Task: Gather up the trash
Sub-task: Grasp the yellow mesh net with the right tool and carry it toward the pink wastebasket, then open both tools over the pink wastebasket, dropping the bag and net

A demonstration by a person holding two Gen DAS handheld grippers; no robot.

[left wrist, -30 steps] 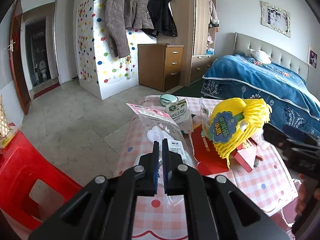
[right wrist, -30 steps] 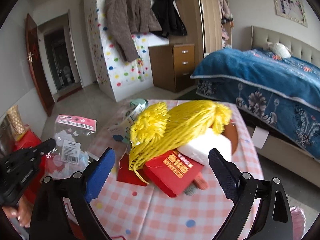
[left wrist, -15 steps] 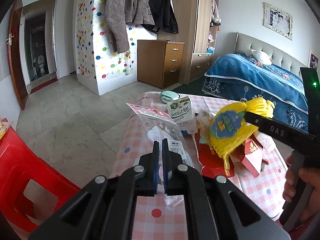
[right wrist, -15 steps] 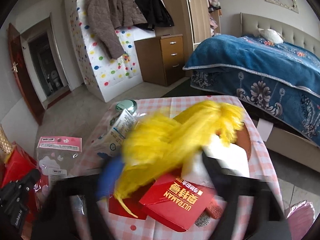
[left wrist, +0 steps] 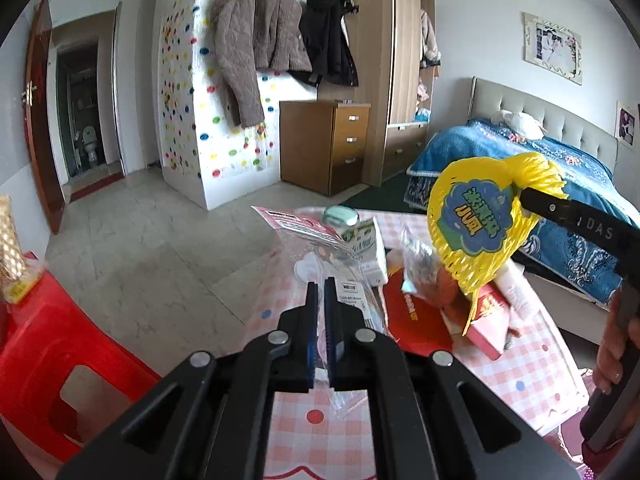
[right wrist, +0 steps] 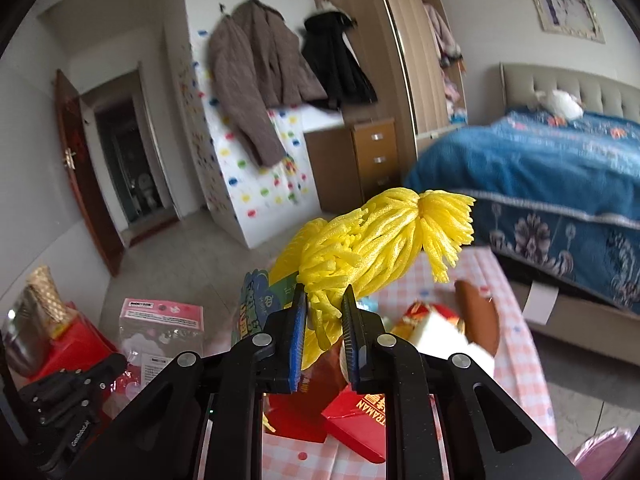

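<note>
Both grippers carry trash: right gripper (right wrist: 323, 312), jaws just closing, clamps the yellow foam net (right wrist: 376, 240) above the checked table (right wrist: 516, 344); left gripper (left wrist: 320, 300) pinches the clear plastic packet (left wrist: 320, 256).

We are reading "DAS" on the black arm of the right gripper (left wrist: 576, 224) at centre right, and "TRAMAN" upside down on the red box (right wrist: 362, 420) at lower centre.

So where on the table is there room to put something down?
The pink checked tablecloth is bare at the near edge, below the red envelope, and at the right corner. The middle is crowded: milk carton, red box, wrappers.
</note>
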